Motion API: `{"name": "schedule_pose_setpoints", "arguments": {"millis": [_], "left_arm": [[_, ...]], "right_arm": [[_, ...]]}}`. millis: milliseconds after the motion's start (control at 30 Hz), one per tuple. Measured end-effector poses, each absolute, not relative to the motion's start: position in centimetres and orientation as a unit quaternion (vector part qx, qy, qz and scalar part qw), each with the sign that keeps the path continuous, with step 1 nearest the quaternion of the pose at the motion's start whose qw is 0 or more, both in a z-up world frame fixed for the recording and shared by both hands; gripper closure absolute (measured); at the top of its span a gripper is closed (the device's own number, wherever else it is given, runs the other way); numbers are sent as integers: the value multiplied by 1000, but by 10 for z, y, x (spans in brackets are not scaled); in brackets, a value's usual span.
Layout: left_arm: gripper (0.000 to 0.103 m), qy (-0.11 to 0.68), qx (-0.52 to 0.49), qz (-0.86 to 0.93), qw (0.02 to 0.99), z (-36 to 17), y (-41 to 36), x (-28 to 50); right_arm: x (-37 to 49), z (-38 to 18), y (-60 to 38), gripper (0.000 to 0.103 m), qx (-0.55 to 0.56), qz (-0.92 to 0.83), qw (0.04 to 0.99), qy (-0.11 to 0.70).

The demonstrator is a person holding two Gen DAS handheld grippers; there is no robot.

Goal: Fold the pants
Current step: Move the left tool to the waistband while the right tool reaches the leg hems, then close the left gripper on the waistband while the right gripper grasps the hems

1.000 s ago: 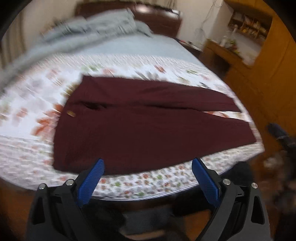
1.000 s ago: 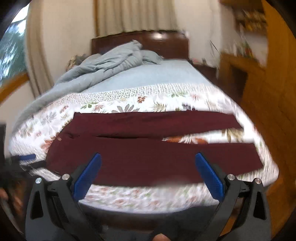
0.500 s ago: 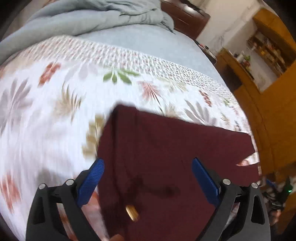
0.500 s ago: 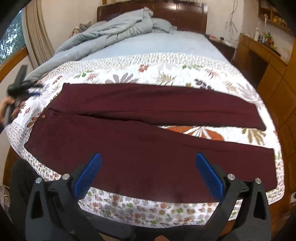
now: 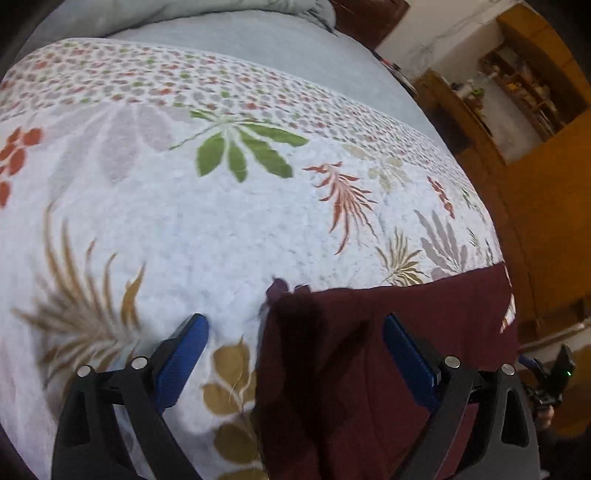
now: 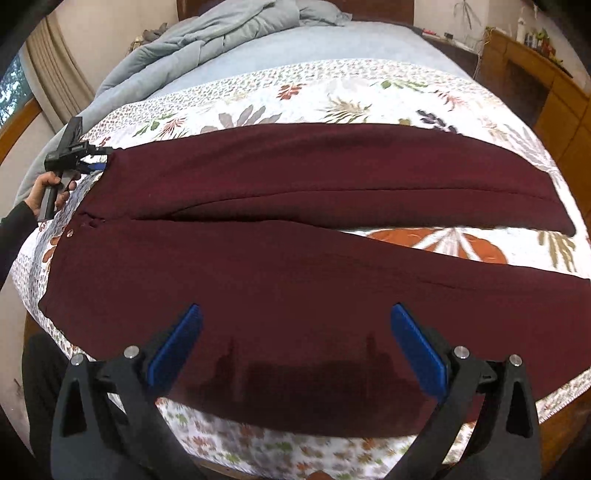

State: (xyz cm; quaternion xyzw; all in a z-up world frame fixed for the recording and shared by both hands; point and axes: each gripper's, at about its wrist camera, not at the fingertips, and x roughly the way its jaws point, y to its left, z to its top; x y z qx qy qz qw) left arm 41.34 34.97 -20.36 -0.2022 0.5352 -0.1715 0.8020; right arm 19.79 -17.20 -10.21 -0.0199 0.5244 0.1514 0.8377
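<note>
Dark maroon pants (image 6: 295,240) lie spread flat across the floral bedspread (image 6: 332,92), waist at the left, both legs running right and splitting apart. My right gripper (image 6: 295,339) is open, hovering over the near leg by the front edge of the bed. My left gripper (image 5: 293,350) is open, low over the far corner of the waistband (image 5: 288,295), with that corner between its fingers. The left gripper also shows in the right wrist view (image 6: 92,168), at the waistband's far left corner.
A crumpled grey-blue duvet (image 6: 221,33) is heaped at the head of the bed against a dark wooden headboard. Wooden cabinets and shelves (image 5: 535,129) stand along the right side. Curtains (image 6: 55,74) hang at the left. The bed's front edge (image 6: 258,450) is close below my right gripper.
My left gripper has travelled from the front of the bed up to the far waistband corner and dropped low over it. My right gripper has moved in closer over the near leg.
</note>
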Motion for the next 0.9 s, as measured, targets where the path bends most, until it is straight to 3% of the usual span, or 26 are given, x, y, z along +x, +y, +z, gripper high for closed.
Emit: {"name": "schedule_pose_setpoints", "arguments": {"millis": [333, 533, 567, 600, 667, 700, 733, 767, 800, 833, 867, 900], "left_arm": [[8, 568, -155, -271, 761, -202, 298, 426], [10, 564, -209, -253, 758, -208, 310, 424], [15, 563, -201, -248, 763, -206, 308, 422], [39, 564, -189, -241, 766, -206, 307, 421], [70, 569, -176, -216, 774, -207, 314, 416], [77, 567, -186, -215, 773, -208, 317, 413], [79, 565, -188, -213, 775, -209, 319, 412], [80, 563, -190, -209, 777, -209, 319, 410], [80, 560, -192, -205, 779, -209, 319, 409], [80, 559, -193, -199, 781, -210, 319, 409], [80, 560, -195, -194, 782, -211, 318, 409], [80, 561, -197, -190, 782, -212, 318, 409]], "right_arm": [[205, -101, -166, 2, -17, 165, 833, 527], [209, -89, -191, 2, 4, 184, 825, 534], [214, -85, -201, 3, 18, 192, 821, 538], [221, -80, -215, 3, 30, 199, 818, 540], [242, -70, -256, 5, 53, 206, 815, 539], [261, -66, -289, 25, 72, 205, 811, 543], [277, -66, -314, 45, 87, 210, 802, 552], [290, -68, -333, 80, 96, 208, 794, 563], [314, -72, -367, 83, 114, 197, 785, 577], [328, -73, -387, 80, 123, 191, 782, 580], [346, -75, -410, 67, 126, 182, 780, 585], [363, -78, -431, 48, 129, 173, 779, 589]]}}
